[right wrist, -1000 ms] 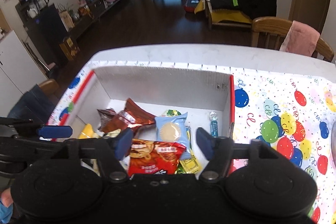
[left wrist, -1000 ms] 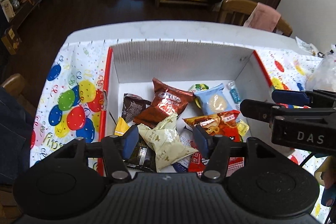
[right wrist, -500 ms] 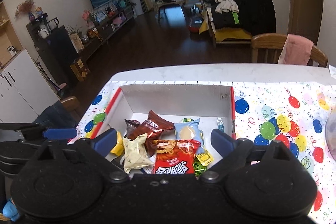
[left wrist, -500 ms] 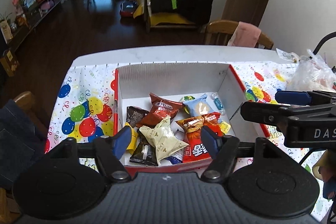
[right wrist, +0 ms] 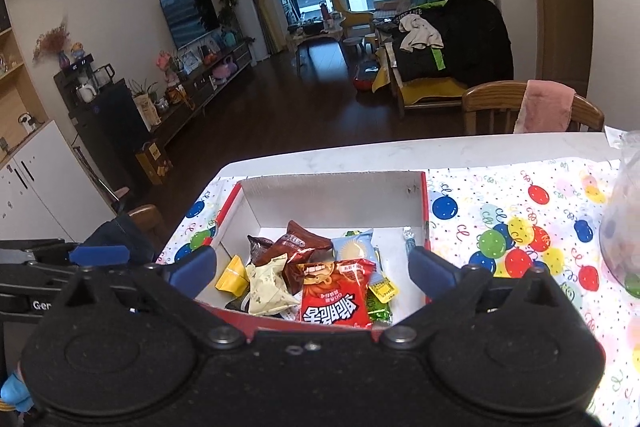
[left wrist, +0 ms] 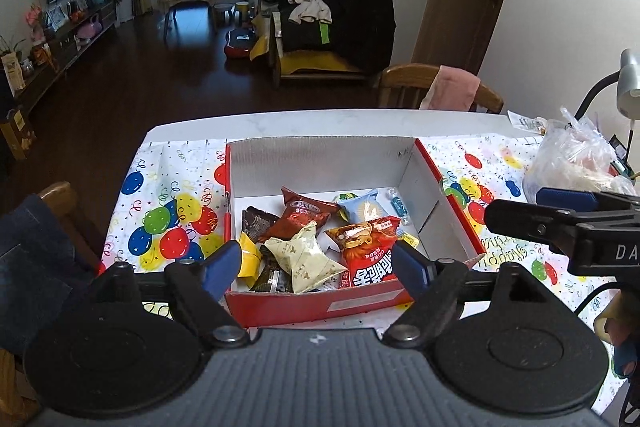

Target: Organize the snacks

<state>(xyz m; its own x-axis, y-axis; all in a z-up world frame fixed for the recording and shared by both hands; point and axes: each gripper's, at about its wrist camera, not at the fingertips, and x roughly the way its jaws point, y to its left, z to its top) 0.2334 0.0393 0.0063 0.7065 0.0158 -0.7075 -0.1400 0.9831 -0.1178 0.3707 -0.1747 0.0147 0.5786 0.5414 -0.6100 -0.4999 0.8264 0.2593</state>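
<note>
A red box with white inner walls (left wrist: 320,157) (right wrist: 332,191) stands on the balloon-print tablecloth and holds several snack packets. Among them are a red chip bag (left wrist: 370,257) (right wrist: 334,297), a brown Oreo packet (left wrist: 306,213) (right wrist: 302,243), a cream packet (left wrist: 306,257) (right wrist: 266,285), a light blue biscuit packet (left wrist: 364,209) (right wrist: 354,247) and a yellow packet (left wrist: 248,257) (right wrist: 232,275). My left gripper (left wrist: 316,267) is open and empty, above the box's near wall. My right gripper (right wrist: 312,271) is open and empty, also above the near wall. The right gripper shows in the left wrist view (left wrist: 560,223).
A clear plastic bag (left wrist: 576,163) with contents sits on the table to the right of the box. A wooden chair with a pink cloth (left wrist: 440,93) stands behind the table. Another chair with denim cloth (left wrist: 36,255) is at the left. The balloon tablecloth (right wrist: 520,227) lies right of the box.
Both grippers have pulled back and up from the box, so the whole box and more of the room show. Both have opened wider. The snacks have not moved.
</note>
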